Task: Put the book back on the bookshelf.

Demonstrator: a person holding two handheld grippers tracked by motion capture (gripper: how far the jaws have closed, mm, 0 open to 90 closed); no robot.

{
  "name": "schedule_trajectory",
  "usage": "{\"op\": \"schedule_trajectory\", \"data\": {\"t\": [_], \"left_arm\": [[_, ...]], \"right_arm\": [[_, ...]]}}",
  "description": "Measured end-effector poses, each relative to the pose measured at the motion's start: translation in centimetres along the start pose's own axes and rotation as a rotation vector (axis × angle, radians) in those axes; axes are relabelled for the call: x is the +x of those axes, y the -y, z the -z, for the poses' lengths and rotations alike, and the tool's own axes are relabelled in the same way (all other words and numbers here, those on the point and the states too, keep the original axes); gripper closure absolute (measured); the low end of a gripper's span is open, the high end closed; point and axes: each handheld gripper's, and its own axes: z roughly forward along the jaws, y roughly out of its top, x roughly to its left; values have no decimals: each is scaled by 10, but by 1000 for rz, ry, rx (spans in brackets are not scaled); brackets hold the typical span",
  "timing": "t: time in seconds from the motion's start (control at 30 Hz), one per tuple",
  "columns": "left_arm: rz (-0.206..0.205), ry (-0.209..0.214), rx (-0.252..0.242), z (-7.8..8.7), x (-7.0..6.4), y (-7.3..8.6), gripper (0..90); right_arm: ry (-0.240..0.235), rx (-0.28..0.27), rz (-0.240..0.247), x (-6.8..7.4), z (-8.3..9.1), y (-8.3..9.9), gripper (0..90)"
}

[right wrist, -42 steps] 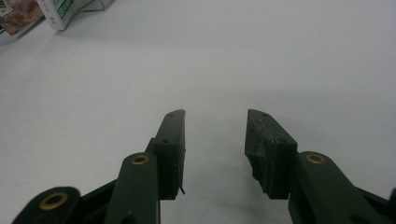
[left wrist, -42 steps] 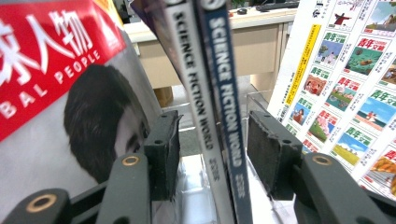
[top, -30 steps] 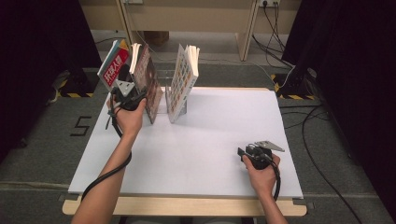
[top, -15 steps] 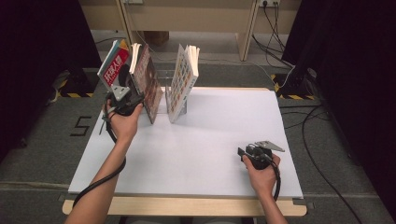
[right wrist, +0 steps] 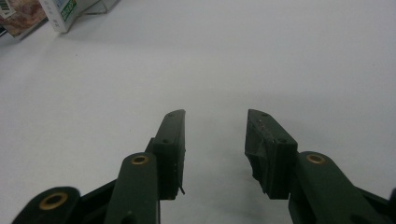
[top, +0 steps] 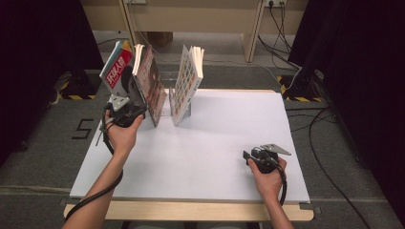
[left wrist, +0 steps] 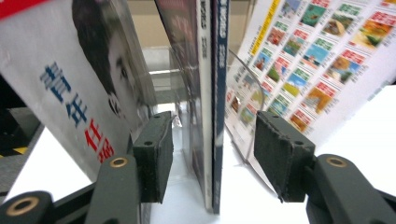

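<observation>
Three books stand at the table's far left: a red-covered magazine (top: pixel 118 67), a dark book (top: pixel 152 88) and a book with a stamp-grid cover (top: pixel 185 86). My left gripper (top: pixel 131 110) is at the dark book's near edge. In the left gripper view it (left wrist: pixel 215 158) is open, and its pads (left wrist: pixel 154 161) straddle the dark book's spine (left wrist: pixel 214 93) with a gap on each side. The magazine (left wrist: pixel 70 93) leans at the left and the stamp-grid book (left wrist: pixel 317 51) at the right. My right gripper (top: pixel 249 155) rests low near the front right, open (right wrist: pixel 215 140) with nothing between its fingers.
A clear plastic bookstand (left wrist: pixel 240 93) holds the books apart. The white tabletop (top: pixel 215 143) stretches between the two hands. Cables and a wooden bench (top: pixel 200 9) lie beyond the far edge. The bottoms of two books (right wrist: pixel 56 11) show far off in the right gripper view.
The left hand has shifted slightly at the dark book, staying around its near edge. The right gripper has not moved.
</observation>
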Motion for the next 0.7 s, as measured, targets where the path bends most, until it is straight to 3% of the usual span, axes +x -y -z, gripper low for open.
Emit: {"op": "schedule_trajectory", "data": {"t": [0.33, 0.7], "left_arm": [[25, 61, 57, 22, 5, 25, 462], [33, 75, 116, 43, 15, 57, 452]], "right_arm": [[2, 1, 0, 1, 0, 0, 583], [4, -3, 2, 1, 1, 0, 583]]}}
